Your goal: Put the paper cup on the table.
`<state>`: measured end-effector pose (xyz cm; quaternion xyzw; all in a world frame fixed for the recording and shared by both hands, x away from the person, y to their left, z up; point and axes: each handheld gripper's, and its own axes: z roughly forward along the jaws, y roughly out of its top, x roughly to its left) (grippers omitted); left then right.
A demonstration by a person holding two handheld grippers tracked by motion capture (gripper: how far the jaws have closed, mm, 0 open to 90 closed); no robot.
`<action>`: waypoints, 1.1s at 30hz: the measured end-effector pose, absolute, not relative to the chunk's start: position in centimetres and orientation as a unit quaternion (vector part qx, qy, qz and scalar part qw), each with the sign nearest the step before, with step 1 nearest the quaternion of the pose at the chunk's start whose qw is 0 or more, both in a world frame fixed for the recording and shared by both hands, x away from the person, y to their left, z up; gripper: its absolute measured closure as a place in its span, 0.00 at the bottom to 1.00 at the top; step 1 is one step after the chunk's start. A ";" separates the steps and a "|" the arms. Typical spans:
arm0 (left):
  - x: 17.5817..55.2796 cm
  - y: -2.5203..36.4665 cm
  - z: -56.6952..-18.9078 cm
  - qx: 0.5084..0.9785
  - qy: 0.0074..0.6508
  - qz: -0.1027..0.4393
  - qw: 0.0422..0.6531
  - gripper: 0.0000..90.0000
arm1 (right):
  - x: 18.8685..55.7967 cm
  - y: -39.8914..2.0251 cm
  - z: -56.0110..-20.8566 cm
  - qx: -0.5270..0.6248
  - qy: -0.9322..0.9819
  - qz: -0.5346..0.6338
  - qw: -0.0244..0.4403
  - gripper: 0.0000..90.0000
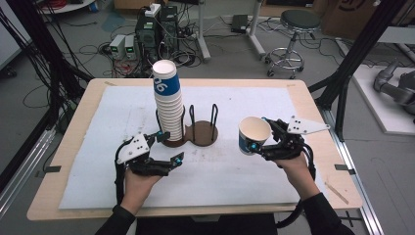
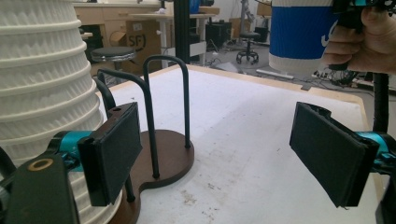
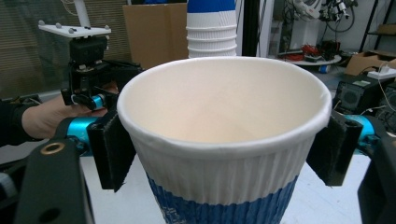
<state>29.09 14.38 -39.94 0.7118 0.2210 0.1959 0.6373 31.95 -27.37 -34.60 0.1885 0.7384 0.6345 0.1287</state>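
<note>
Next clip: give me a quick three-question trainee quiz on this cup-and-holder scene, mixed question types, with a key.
1. True or false: the right hand-held gripper is shut on a paper cup whose mouth is open and empty.
2. Multiple choice: where does the stack of cups stand? A) on the floor, B) in the left ring of the dark wire holder, C) between the jaws of the left hand-held gripper.
3. Fill in: the holder's right-hand ring is ____.

Key
1. True: its pads press the ribbed wall on both sides.
2. B: the left hand-held gripper is open beside the stack, holding nothing.
3. Empty.
</note>
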 end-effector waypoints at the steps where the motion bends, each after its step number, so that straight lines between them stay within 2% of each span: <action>1: 29.1 14.4 -40.0 0.712 0.222 0.195 0.637 0.19 | 32.0 -27.4 -34.6 0.189 0.740 0.632 0.133 0.24; 19: 29.2 14.6 -40.1 0.707 0.230 0.194 0.640 0.19 | 33.9 -29.4 -33.9 0.218 0.725 0.628 0.181 0.24; 33: 29.3 14.4 -40.1 0.709 0.226 0.191 0.640 0.19 | 36.5 -30.5 -34.8 0.258 0.717 0.618 0.196 0.24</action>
